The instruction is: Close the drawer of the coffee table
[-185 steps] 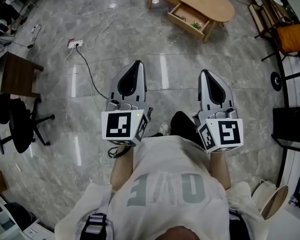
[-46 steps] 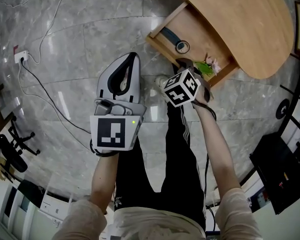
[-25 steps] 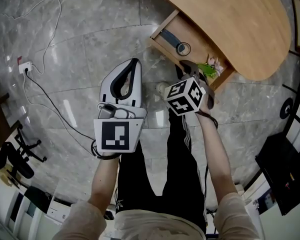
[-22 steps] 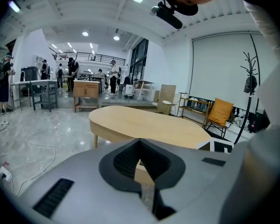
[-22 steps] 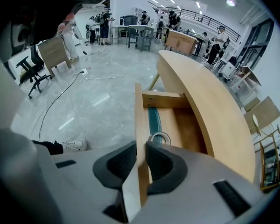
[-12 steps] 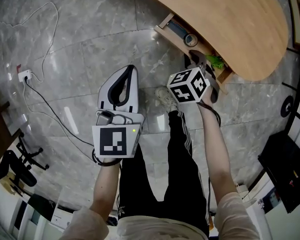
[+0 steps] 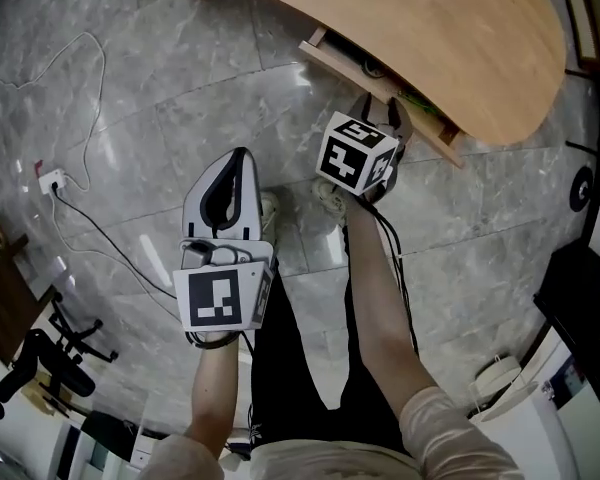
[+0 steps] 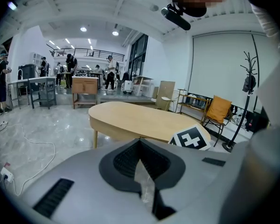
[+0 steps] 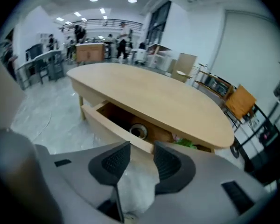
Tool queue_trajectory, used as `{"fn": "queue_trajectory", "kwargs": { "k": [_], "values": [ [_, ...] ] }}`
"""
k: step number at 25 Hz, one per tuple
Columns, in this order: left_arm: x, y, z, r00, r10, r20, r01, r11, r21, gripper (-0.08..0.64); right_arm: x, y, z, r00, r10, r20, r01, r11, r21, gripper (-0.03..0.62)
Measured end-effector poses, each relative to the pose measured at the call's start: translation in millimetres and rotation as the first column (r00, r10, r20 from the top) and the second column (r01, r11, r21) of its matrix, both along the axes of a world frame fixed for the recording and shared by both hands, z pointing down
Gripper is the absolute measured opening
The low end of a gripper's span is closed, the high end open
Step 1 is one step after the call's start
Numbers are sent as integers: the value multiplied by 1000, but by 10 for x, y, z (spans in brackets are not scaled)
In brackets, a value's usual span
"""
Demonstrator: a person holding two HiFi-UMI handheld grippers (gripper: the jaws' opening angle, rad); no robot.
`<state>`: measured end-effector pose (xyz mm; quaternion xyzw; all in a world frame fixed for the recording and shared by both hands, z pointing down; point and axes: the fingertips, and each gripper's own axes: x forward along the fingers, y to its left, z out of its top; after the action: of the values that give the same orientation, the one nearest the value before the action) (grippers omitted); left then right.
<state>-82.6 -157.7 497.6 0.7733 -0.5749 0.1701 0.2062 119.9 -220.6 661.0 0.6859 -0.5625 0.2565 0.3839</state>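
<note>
The oval wooden coffee table (image 7: 460, 38) fills the upper right of the head view. Its drawer (image 7: 330, 58) sits almost fully under the top, with only a narrow strip showing. In the right gripper view the drawer (image 9: 107, 122) is slightly out, with a tape roll (image 9: 139, 131) and something green (image 9: 184, 143) inside. My right gripper (image 7: 380, 110) (image 9: 141, 146) is at the drawer's front panel. Its jaws have just been opening and stand apart with nothing between the pads. My left gripper (image 7: 237, 158) (image 8: 140, 141) hangs over the floor to the left, shut and empty.
A power strip (image 7: 50, 180) with a trailing cable lies on the marble floor at the left. An office chair (image 7: 40, 368) is at the lower left. The person's shoe (image 7: 330, 196) is close to the table. An orange chair (image 8: 218, 110) and a coat stand (image 8: 247, 78) are behind the table.
The drawer has slid in under the tabletop, from well out to a narrow gap. My right gripper followed it toward the table and rolled. The left gripper barely moved.
</note>
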Motion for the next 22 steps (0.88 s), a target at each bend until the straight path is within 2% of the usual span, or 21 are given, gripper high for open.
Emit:
{"fn": "queue_trajectory", "kwargs": {
  "k": [2,4,8,11,12,14,15,17,22],
  "values": [
    [-2,-9,-29,1000,18,16,-18,1000,7,9,6,16,-5,990,134,39,-136,990,36,156],
    [-10,-14,-42,999,27,19,-27,1000,14,9,18,35,-8,971,228,78,-232,971,56,156],
    [-36,40,-3,999,32,9,-32,999,0,9,30,68,5,931,318,181,-338,936,96,155],
    [-15,92,31,998,56,6,-55,998,-13,9,100,72,-26,891,367,265,-412,901,135,107],
    [-9,108,42,998,63,6,-63,998,-16,9,118,71,-40,883,378,278,-427,893,142,98],
    [-6,136,67,998,70,4,-69,997,-21,9,149,90,-74,889,383,251,-428,890,158,81],
    [-7,148,81,998,68,3,-68,997,-25,9,168,120,-84,897,382,225,-421,892,164,8],
    [-1,161,110,998,62,-2,-62,997,-34,9,199,211,-37,902,379,206,-412,899,150,8],
    [140,92,134,997,77,-18,-77,996,-36,9,323,380,193,895,387,222,-417,903,105,6]
  ]
}}
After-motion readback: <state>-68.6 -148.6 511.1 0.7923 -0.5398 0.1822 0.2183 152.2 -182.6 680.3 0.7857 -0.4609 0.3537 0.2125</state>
